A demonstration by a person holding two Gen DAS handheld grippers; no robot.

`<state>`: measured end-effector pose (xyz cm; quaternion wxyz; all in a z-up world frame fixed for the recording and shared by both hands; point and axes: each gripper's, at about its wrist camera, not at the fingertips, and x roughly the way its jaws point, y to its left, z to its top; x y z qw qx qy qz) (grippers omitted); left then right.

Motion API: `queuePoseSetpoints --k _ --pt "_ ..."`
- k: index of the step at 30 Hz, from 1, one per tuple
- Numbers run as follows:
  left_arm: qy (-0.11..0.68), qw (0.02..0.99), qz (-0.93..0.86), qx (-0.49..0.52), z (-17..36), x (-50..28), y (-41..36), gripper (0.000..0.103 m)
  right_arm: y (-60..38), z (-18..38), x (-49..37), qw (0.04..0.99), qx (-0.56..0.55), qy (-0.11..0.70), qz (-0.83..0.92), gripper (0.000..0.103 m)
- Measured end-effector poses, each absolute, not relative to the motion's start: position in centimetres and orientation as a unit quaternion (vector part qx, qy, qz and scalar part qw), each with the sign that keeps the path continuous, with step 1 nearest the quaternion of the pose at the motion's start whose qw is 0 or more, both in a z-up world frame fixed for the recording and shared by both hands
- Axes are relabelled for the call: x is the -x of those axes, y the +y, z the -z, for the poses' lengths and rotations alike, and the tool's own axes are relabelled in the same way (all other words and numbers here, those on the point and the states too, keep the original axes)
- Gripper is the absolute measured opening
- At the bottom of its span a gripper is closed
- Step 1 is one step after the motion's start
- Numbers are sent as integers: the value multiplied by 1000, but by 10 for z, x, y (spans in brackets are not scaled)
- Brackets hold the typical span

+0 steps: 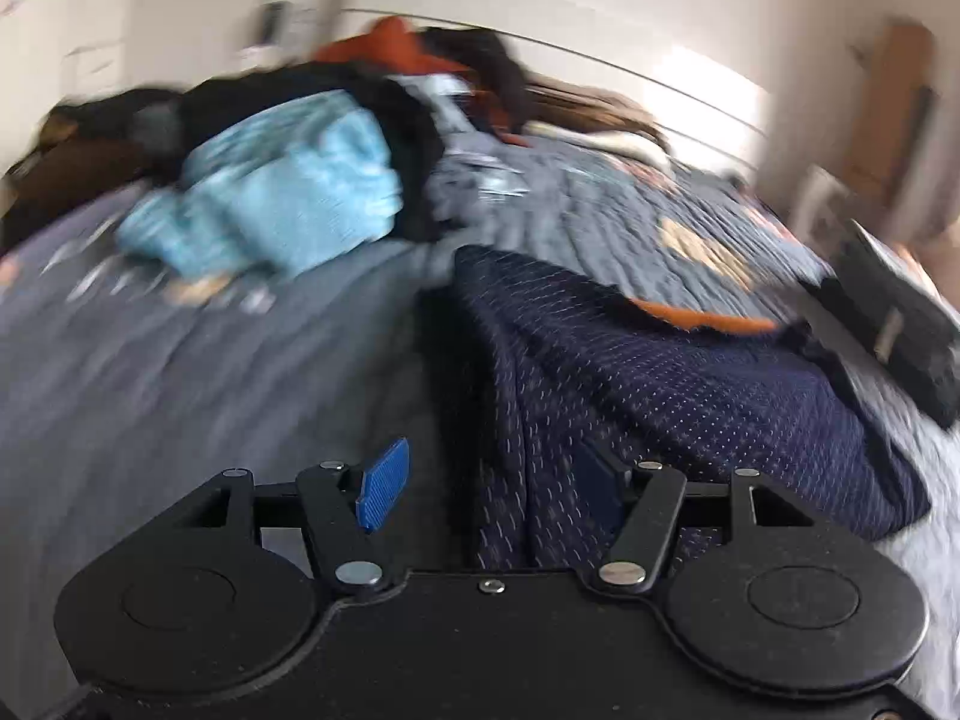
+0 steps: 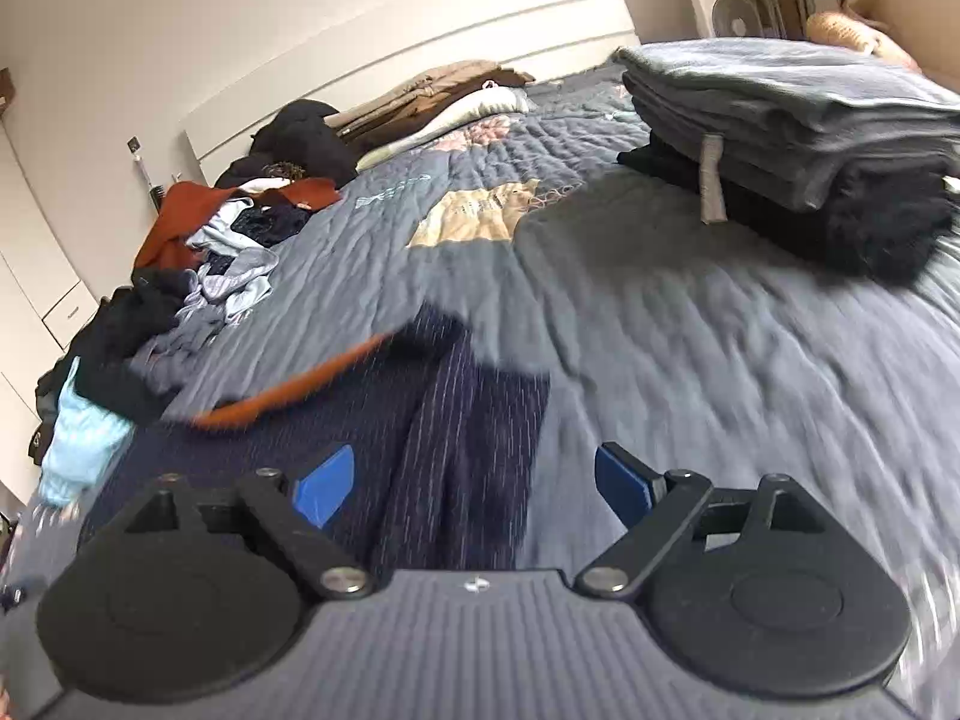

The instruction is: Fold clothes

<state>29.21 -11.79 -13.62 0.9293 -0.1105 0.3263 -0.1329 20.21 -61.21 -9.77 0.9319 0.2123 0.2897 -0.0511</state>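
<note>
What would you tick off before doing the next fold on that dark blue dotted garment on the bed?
1. Left gripper free of cloth: ok, jaws apart, nothing pinched.
2. Right gripper free of cloth: ok, jaws wide, garment only lying beneath them.
3. Navy dotted garment lying flat on the quilt: not ok, a long crease runs down it and an orange lining edge shows.
4. Bare bedding beside it for folding: ok, on the right in the right wrist view.
5. Folded stack out of the way: ok, apart from the garment.
6. Unfolded pile clear of the garment: cannot tell, the pictures are blurred there.
</note>
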Motion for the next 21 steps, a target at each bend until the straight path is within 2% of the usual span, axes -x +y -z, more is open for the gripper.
queuePoseSetpoints --k 8,16,21 --pt "337 892 113 279 157 -258 -116 61 -600 126 -169 899 -305 313 34 87" --pt "365 844 117 376 189 -277 -119 61 -592 165 -174 857 -383 343 29 87" --pt "376 839 103 380 203 -283 -121 61 -589 178 -179 844 -405 349 40 87"
